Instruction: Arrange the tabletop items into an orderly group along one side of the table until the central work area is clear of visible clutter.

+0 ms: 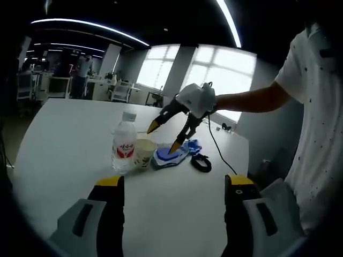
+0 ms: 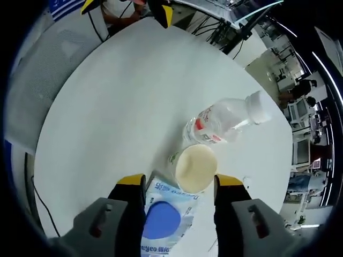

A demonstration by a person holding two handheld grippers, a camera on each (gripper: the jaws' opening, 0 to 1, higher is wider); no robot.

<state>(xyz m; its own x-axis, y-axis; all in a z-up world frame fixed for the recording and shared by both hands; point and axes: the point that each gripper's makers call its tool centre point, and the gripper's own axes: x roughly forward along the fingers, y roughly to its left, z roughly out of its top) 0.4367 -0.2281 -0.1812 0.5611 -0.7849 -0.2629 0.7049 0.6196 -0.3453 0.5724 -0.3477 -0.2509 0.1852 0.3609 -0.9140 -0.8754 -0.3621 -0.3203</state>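
Note:
A clear water bottle [image 1: 124, 147] with a red label stands on the white round table [image 1: 64, 139]. Touching it on the right is a cream paper cup [image 1: 144, 153], then a blue-and-white packet [image 1: 171, 155] and a coiled black strap [image 1: 201, 162]. My left gripper [image 1: 174, 184] is open and low over bare table, short of the group. My right gripper [image 1: 164, 137] hovers open just above the packet. From above, the right gripper [image 2: 180, 183] spans the cup [image 2: 196, 167], with the packet [image 2: 166, 217] below and the bottle [image 2: 225, 122] beyond. The left gripper [image 2: 127, 9] peeks in across the table [image 2: 118, 96].
A thin black cable [image 1: 218, 149] trails from the items toward the table's far edge. A person's arm [image 1: 252, 101] and white shirt stand at the right. Office desks and chairs [image 1: 107, 88] lie beyond the table, under bright windows.

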